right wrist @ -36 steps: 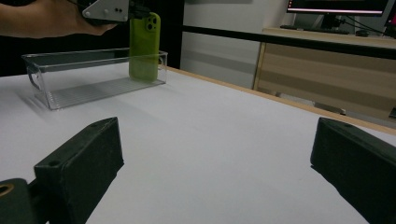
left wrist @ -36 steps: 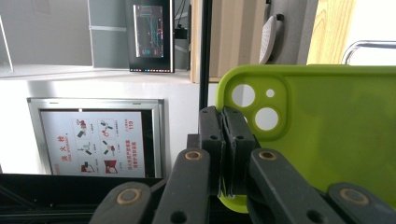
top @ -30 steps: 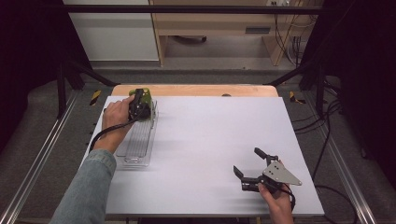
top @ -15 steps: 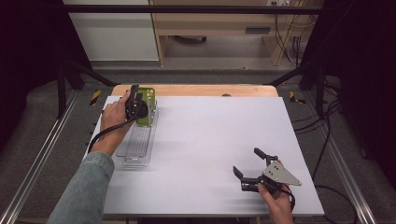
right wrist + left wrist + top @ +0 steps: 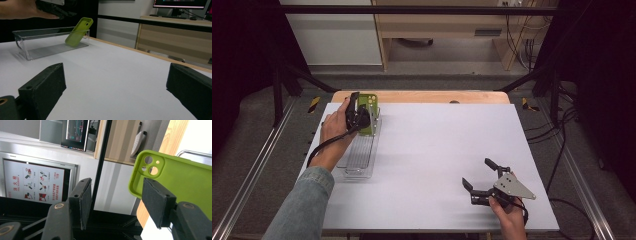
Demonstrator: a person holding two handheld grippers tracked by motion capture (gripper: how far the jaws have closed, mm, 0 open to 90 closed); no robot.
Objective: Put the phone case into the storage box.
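A lime-green phone case (image 5: 371, 111) stands tilted at the far end of a clear plastic tray (image 5: 359, 156), leaning on its end wall. My left gripper (image 5: 357, 113) hovers just left of the case at the tray's far end. Its jaws have just been opening, and its own view shows the left gripper (image 5: 117, 202) open with nothing between the pads; the phone case (image 5: 180, 177) sits behind the right pad. My right gripper (image 5: 476, 173) rests at the table's front right, open and holding nothing. The right gripper (image 5: 116, 87) view shows the phone case (image 5: 78, 31) and tray (image 5: 37, 47) far off.
The white table top (image 5: 447, 140) has a wooden strip (image 5: 422, 96) along its far edge. Black frame bars (image 5: 412, 10) and cables (image 5: 562, 150) surround the table. A wooden cabinet (image 5: 437, 30) stands beyond it.
The left gripper's jaws have opened and let go of the phone case, which now leans in the tray. The left hand barely shifted. The right gripper has stayed where it was.
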